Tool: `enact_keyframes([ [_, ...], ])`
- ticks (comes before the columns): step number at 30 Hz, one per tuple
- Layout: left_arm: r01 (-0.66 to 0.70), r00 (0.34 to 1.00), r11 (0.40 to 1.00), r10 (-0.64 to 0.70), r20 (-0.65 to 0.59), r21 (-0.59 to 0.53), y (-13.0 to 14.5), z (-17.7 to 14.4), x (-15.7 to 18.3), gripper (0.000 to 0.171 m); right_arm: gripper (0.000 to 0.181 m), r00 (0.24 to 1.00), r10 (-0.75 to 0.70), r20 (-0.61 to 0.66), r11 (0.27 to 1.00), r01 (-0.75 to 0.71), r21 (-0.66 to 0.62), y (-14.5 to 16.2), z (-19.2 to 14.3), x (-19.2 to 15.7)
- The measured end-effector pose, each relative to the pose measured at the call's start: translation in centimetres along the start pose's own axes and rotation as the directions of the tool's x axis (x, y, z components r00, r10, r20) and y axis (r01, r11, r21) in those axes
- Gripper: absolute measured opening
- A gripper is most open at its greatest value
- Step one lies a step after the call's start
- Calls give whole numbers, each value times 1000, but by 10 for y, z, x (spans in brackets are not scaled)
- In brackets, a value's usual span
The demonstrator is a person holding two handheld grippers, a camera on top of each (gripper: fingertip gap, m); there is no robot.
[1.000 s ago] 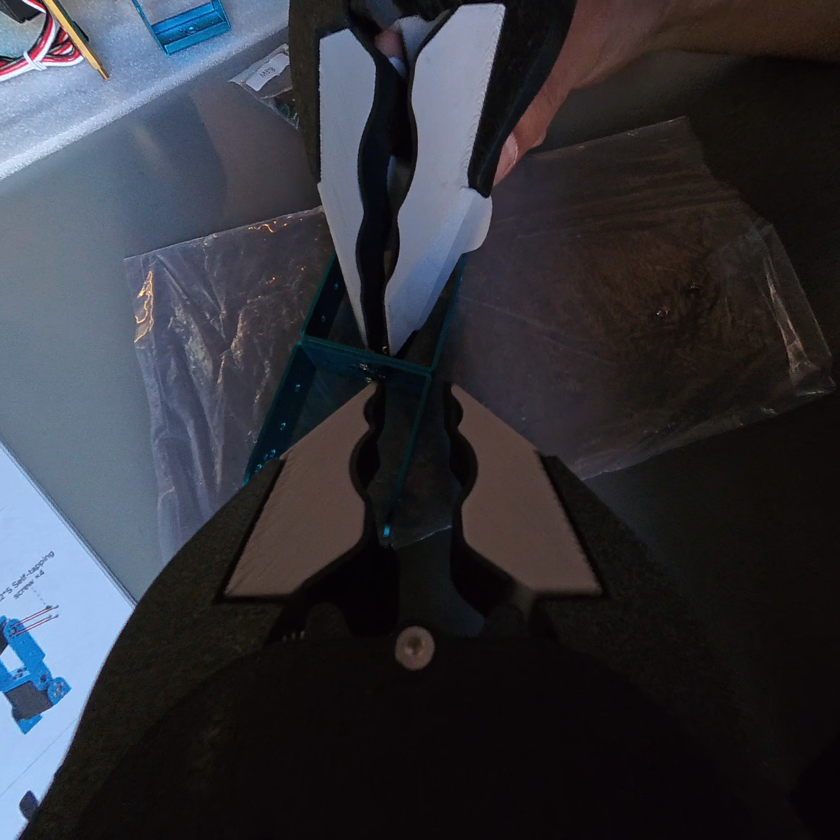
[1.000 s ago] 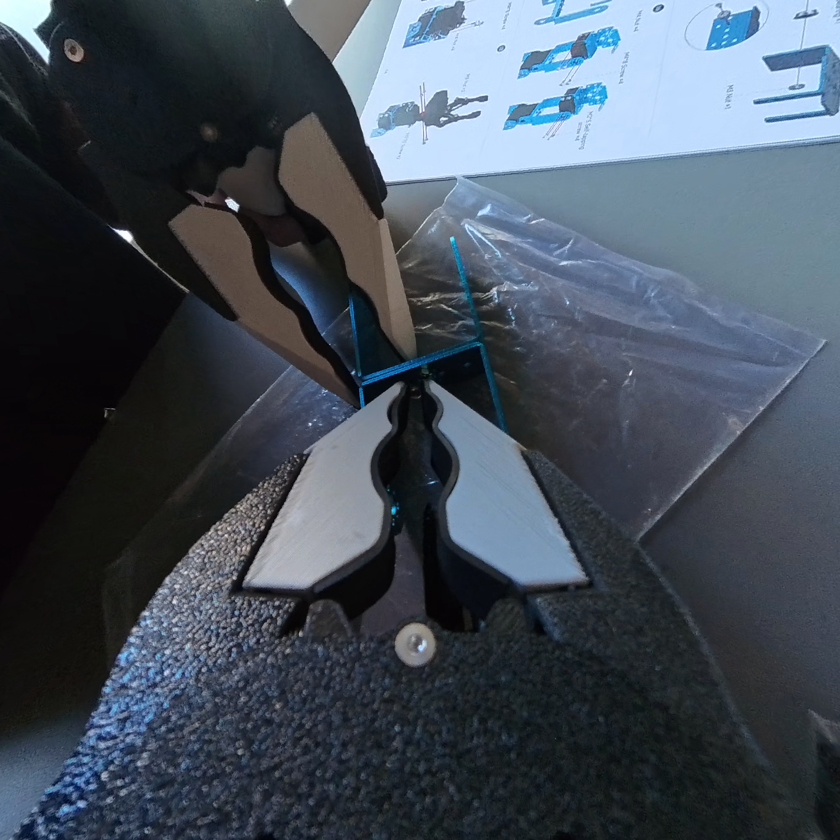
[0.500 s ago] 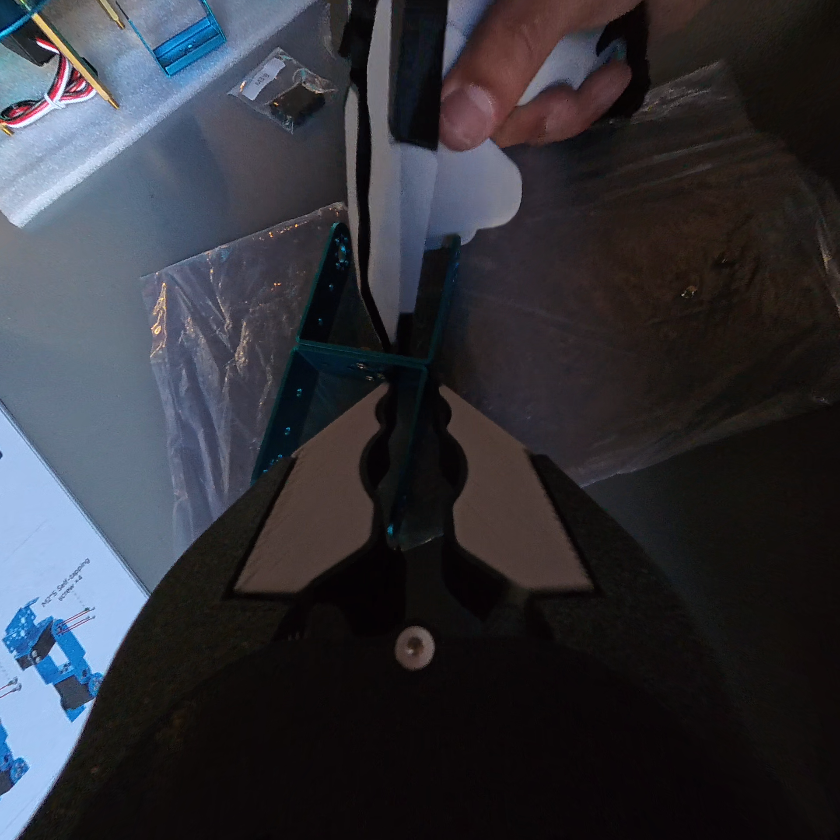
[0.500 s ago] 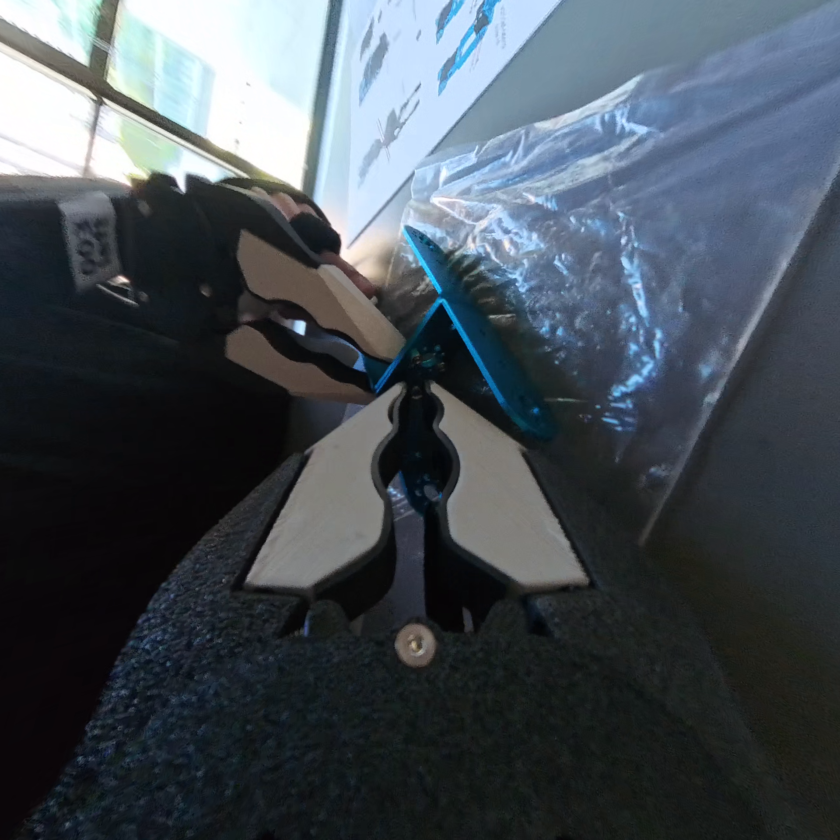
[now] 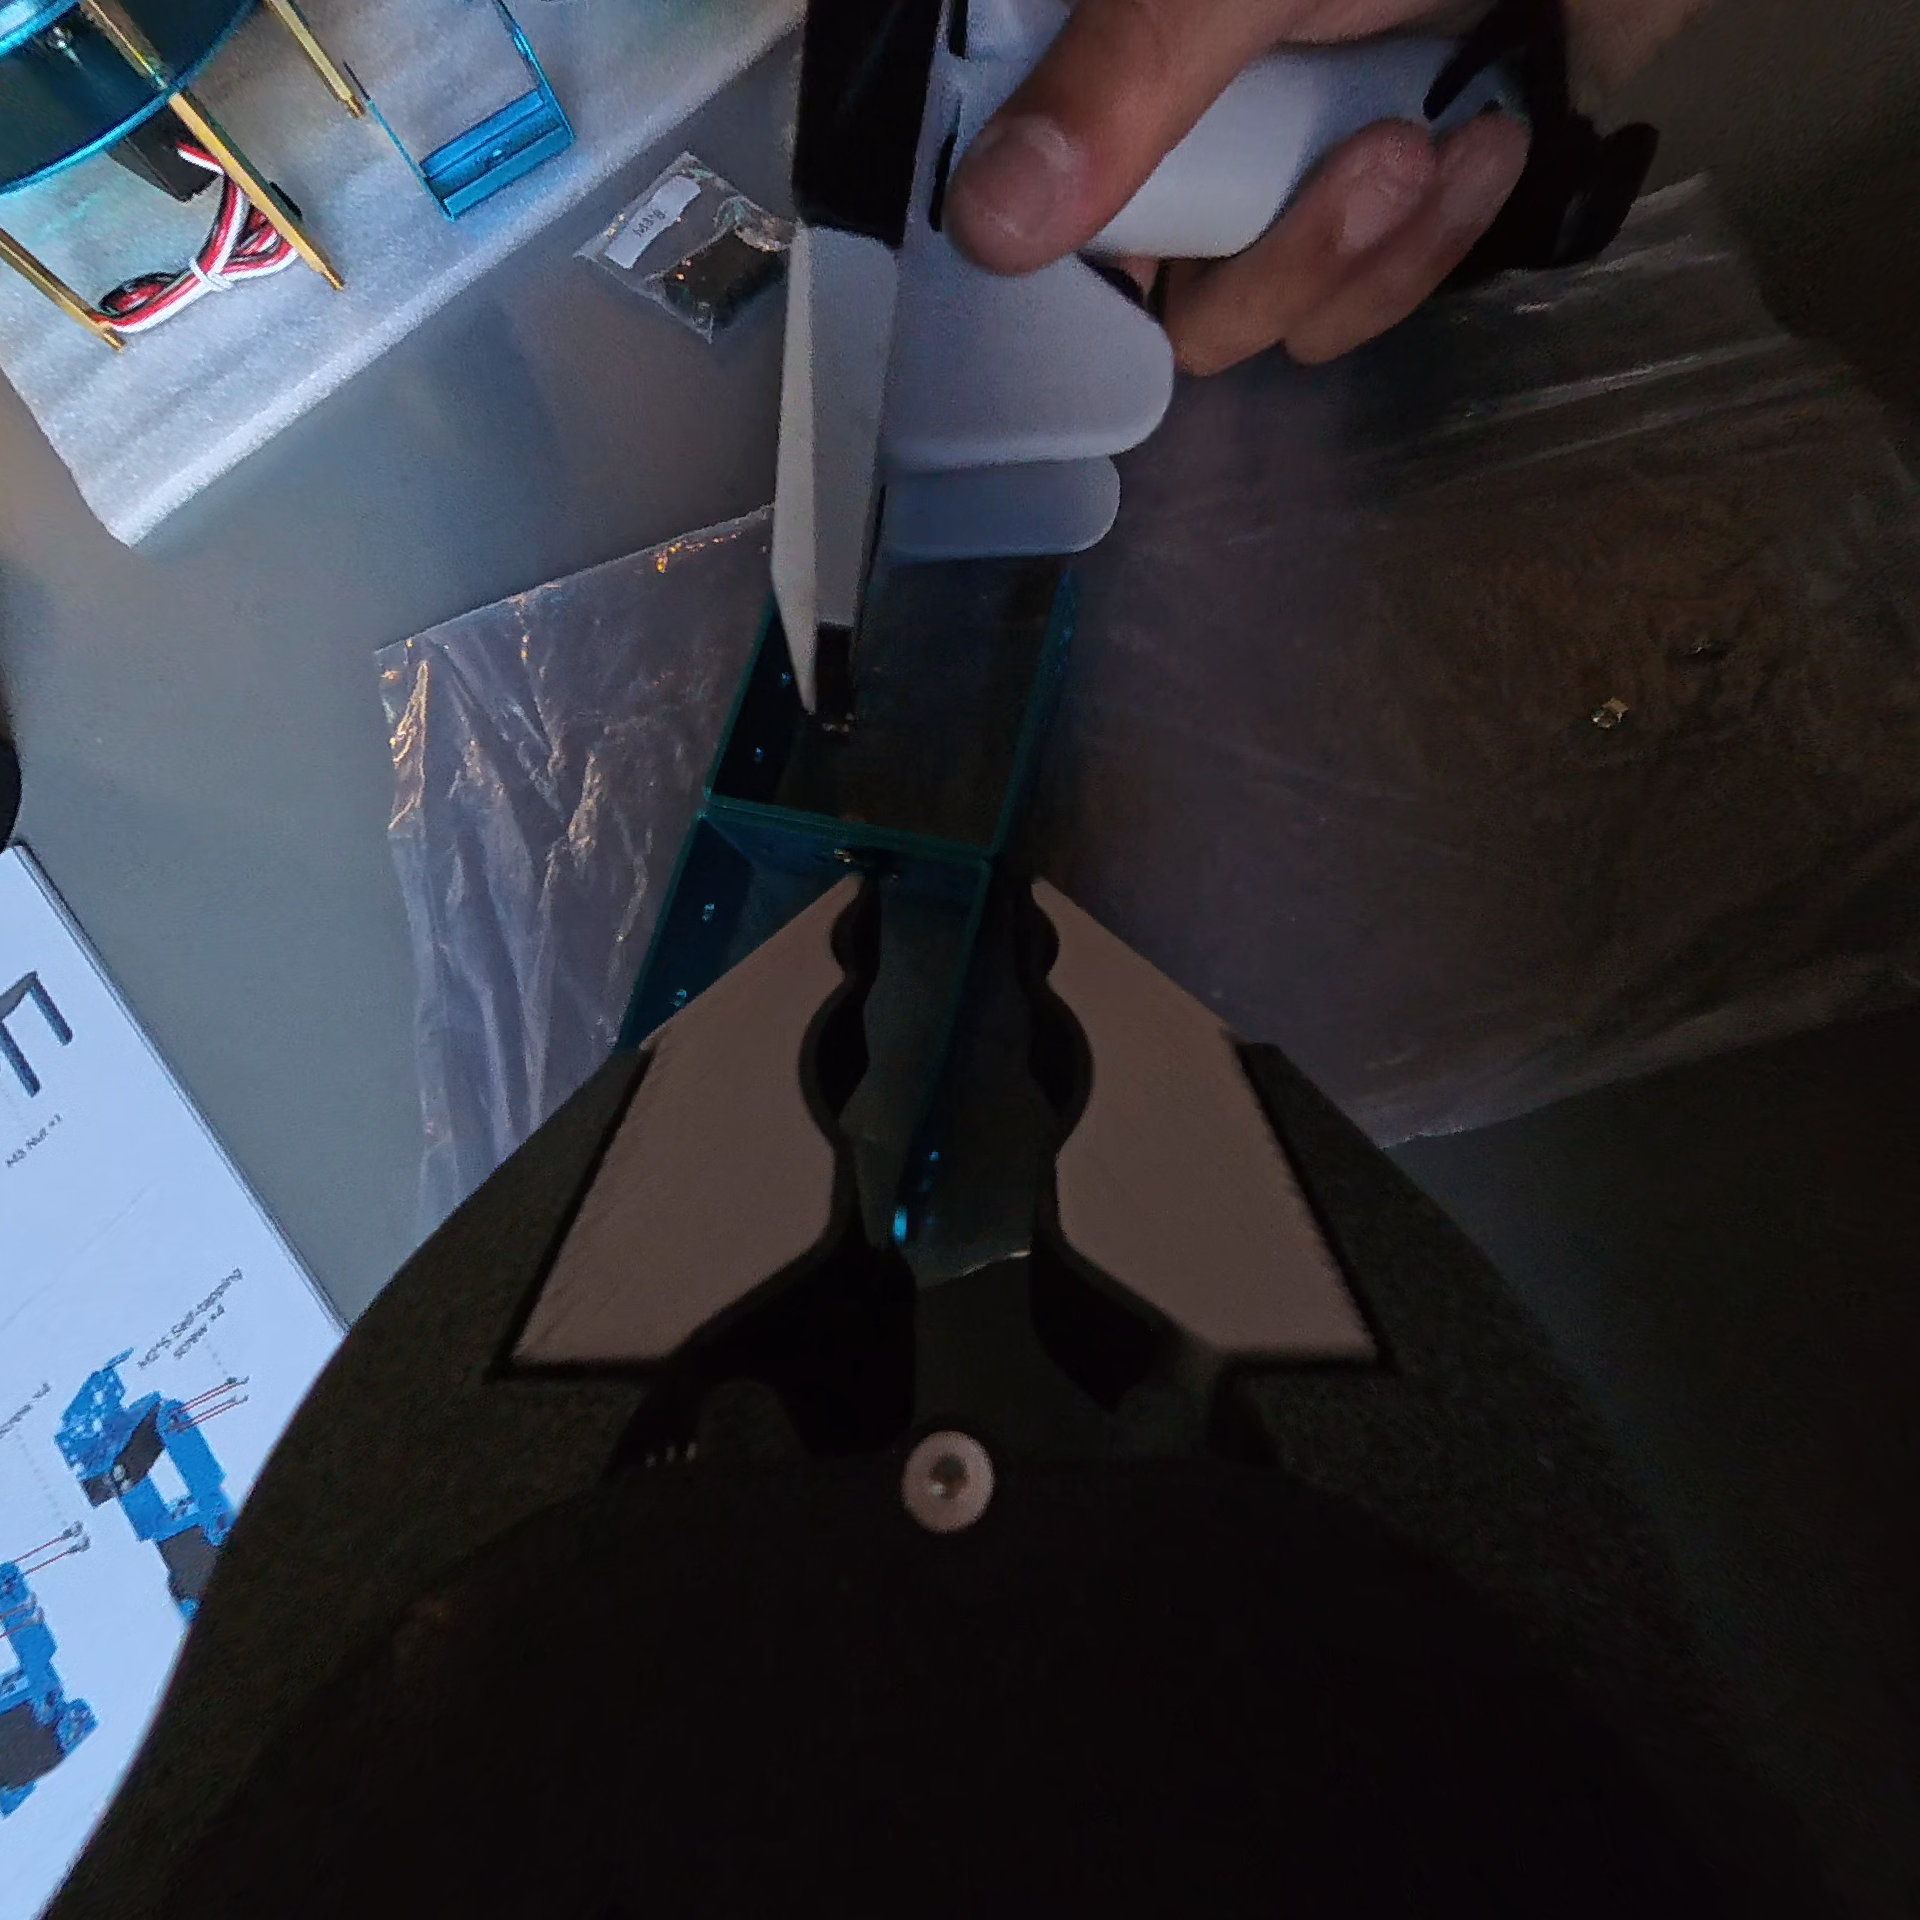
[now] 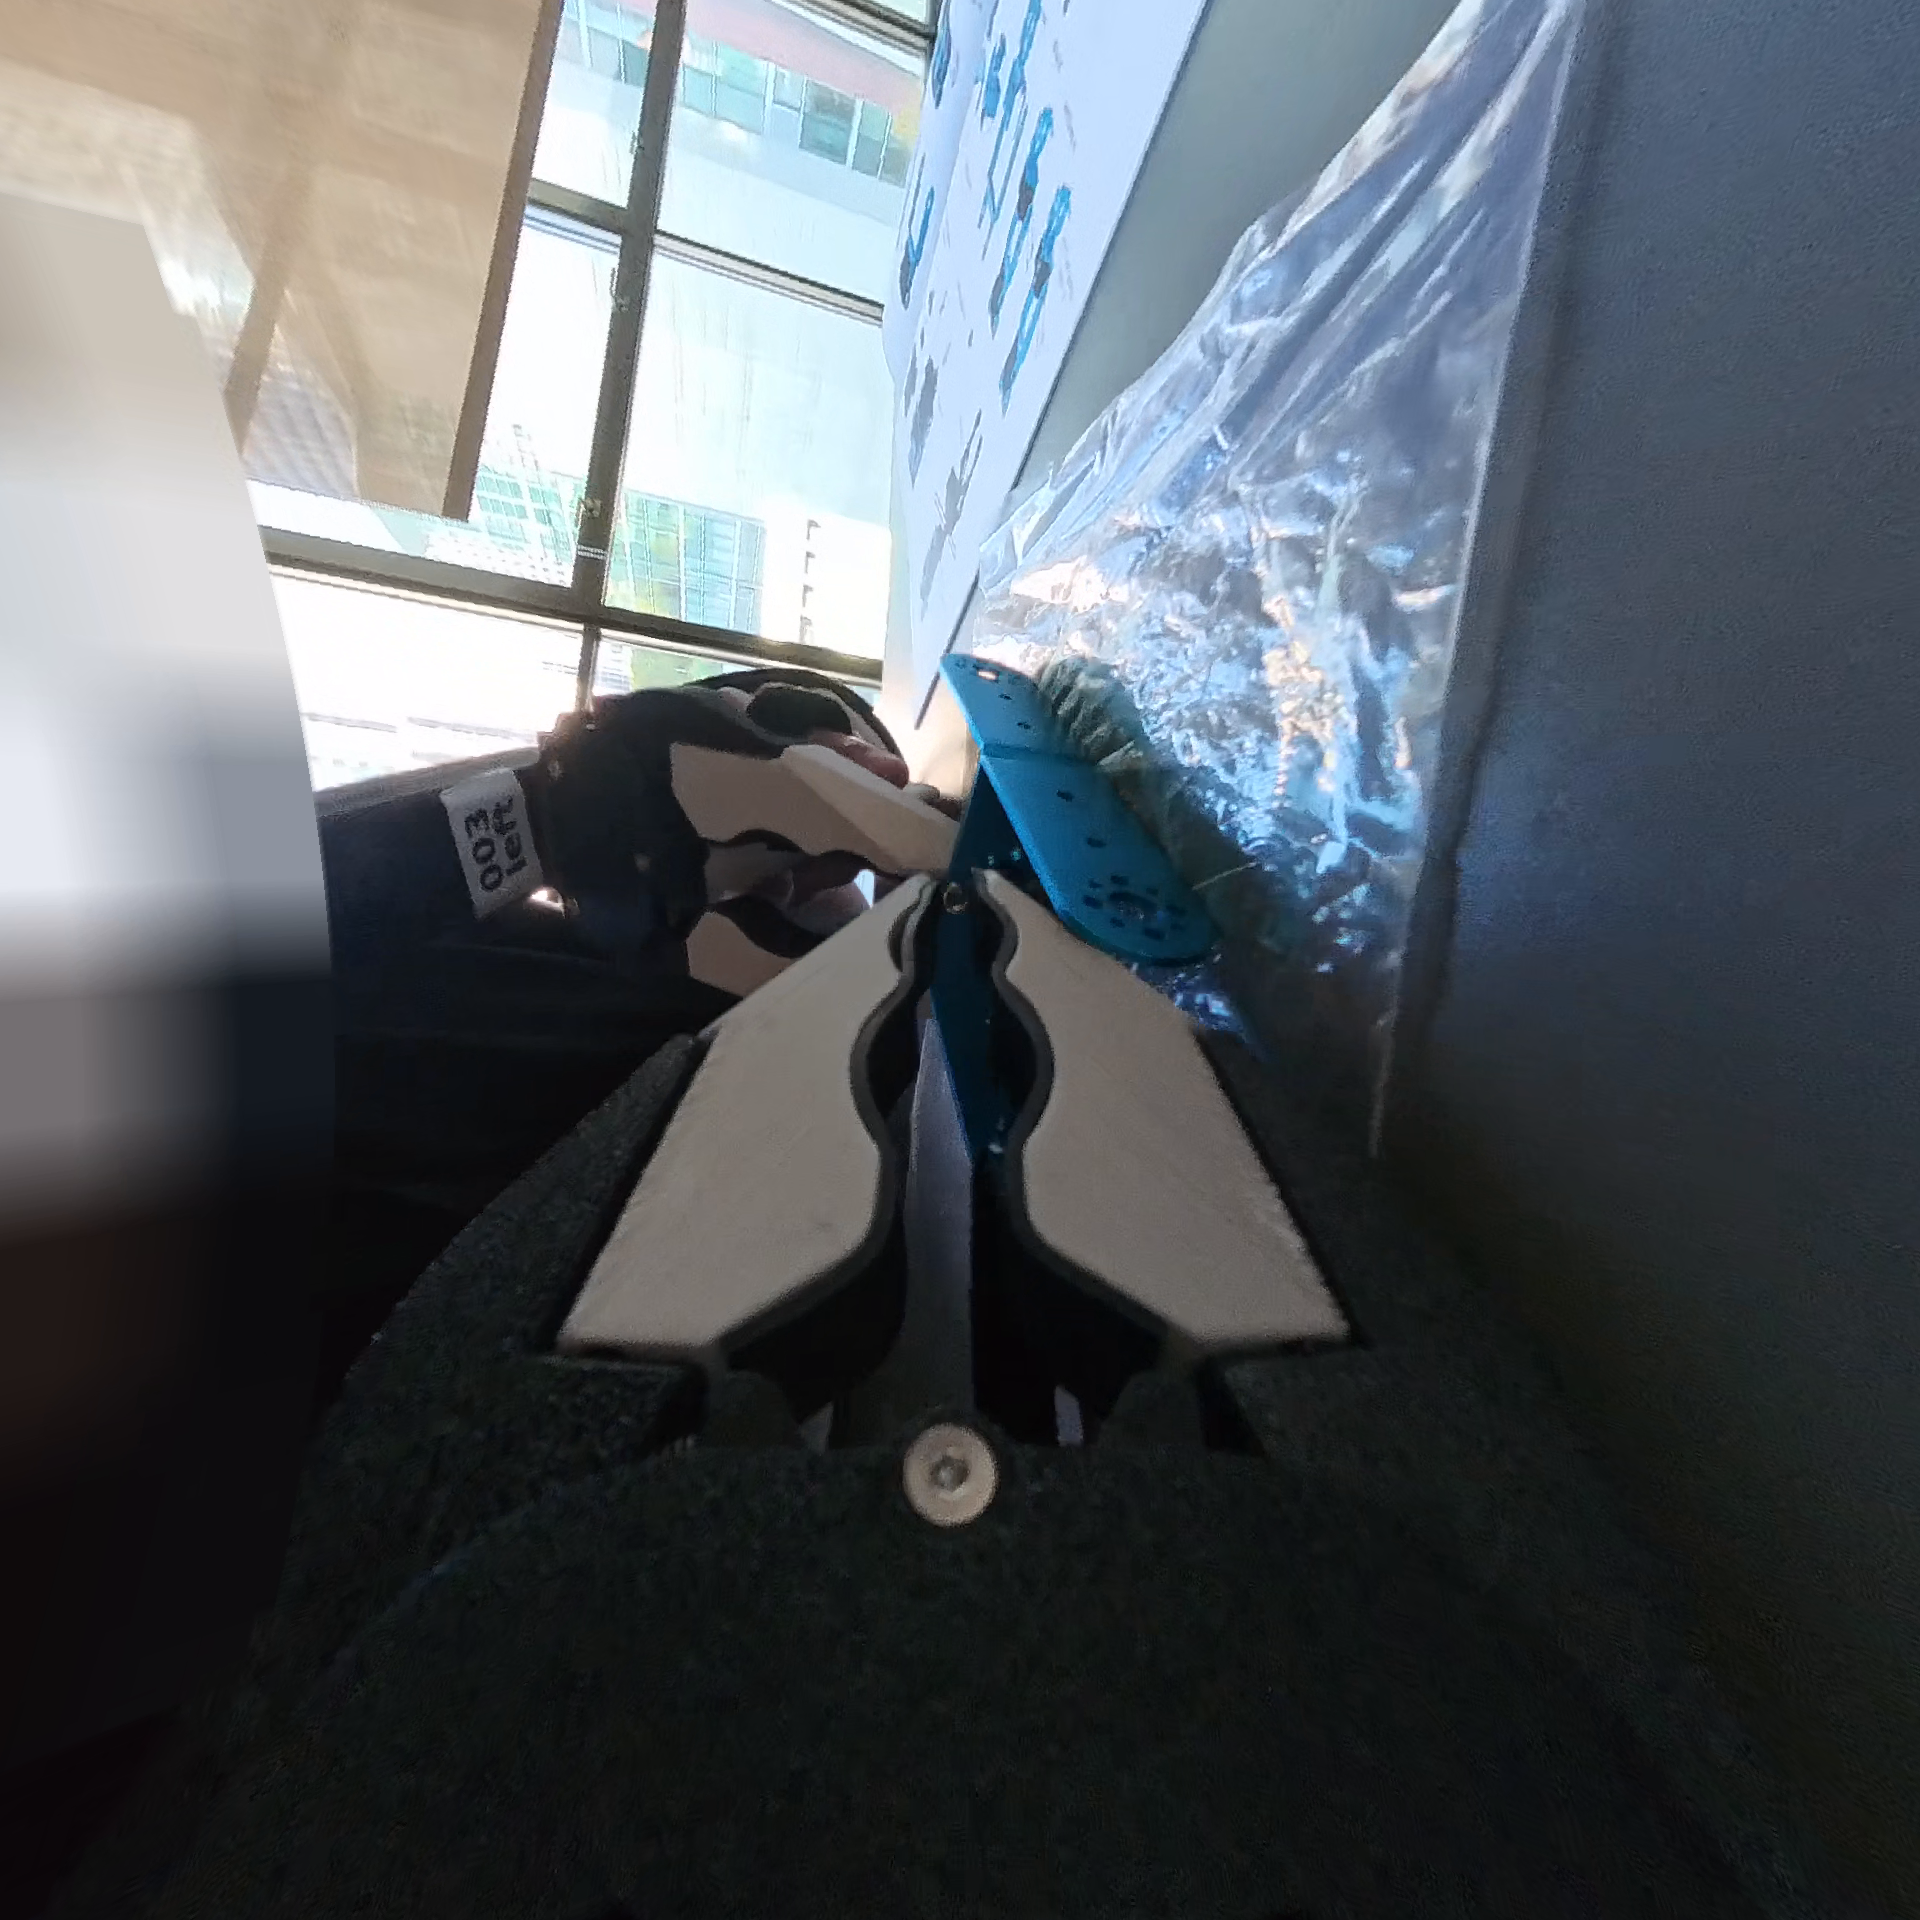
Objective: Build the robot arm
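- A smooth grey table [image 5: 260,665] carries everything; in the right wrist view, which is tilted steeply, a large dark-framed window [image 6: 623,416] with buildings outside fills the upper left, and a blurred patch covers the far left edge.
- At the left of the left wrist view lies a white instruction sheet [image 5: 114,1299] with blue drawings and small print.
- Above it, at the far left corner, a white foam pad [image 5: 239,364] holds a blue disc on brass posts [image 5: 94,114], red, white and black wires, and a blue U-shaped part [image 5: 488,135].
- Just right of the pad lies a small clear packet [image 5: 691,244] with a white label and dark contents.
- A large crumpled clear plastic bag [image 5: 1455,727] is spread over the middle and right of the table.
- The blue metal bracket assembly [image 5: 831,821] sits over the bag, held from both ends.
- The left gripper [image 5: 940,914] pinches the near blue plate, its jaws pressed onto the thin edge.
- The right gripper [image 6: 951,894] is clamped on the opposite plate; a bare hand [image 5: 1195,156] grips its white handle.
- In the right wrist view the left gripper shows a white tag with writing on its black body.
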State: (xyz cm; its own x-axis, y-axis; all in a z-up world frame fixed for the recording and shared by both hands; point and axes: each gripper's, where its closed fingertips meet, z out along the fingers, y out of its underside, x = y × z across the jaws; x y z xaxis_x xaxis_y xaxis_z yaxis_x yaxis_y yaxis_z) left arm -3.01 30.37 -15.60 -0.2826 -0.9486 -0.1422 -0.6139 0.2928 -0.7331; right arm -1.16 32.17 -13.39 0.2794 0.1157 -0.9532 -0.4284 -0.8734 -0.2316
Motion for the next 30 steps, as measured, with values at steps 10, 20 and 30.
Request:
enact_keyframes([
  [10,-31,999,1000,31,28,2,0,-1,2,23,2,989,148,-14,988,-149,-35,1,-4,5],
  [20,-33,999,999,33,27,7,1,-1,3,22,3,985,160,-59,987,-160,7,12,-1,6],
  [30,-63,998,998,63,25,3,1,0,6,17,3,977,79,-196,994,-91,-52,15,4,13],
])
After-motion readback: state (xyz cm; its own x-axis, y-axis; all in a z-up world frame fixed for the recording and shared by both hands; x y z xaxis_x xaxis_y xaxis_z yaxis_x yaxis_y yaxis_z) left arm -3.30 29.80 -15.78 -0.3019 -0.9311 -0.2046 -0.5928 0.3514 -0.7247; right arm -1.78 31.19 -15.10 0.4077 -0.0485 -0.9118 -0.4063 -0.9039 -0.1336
